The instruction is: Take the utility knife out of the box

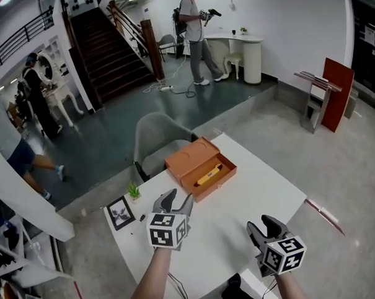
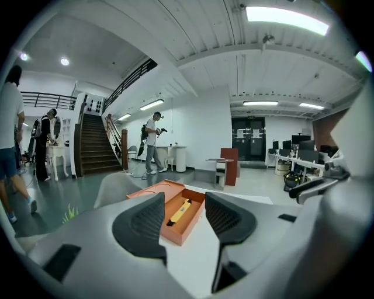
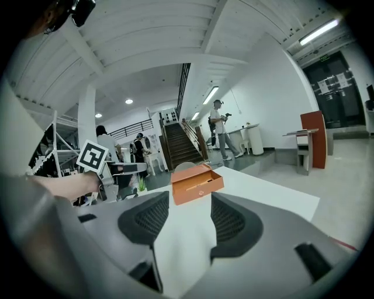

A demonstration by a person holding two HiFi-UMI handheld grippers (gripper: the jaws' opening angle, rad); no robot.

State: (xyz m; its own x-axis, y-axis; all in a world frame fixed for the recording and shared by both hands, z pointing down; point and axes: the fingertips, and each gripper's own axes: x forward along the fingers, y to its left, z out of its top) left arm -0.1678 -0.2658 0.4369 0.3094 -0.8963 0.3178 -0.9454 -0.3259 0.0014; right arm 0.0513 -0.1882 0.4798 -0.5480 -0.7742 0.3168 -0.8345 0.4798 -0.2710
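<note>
Orange cardboard box [image 1: 187, 161], lid folded back, at 12 o'clock on the white tabletop [image 1: 263, 186]. Seen from the head and left gripper views: yellow utility knife [image 1: 208, 175], flat inside, slanted, dark end toward 7 o'clock. Seen from the right gripper view: only the box's outer wall. Left tongs [image 1: 177, 201] at 7 o'clock of the box, apart, nothing held. Right tongs [image 1: 265, 228] at 5 o'clock, apart too, near the tabletop's edge. Bare surface between tongs and box. Picture frame [image 1: 121, 212] and small plant [image 1: 134, 191] at the 9 o'clock edge.
</note>
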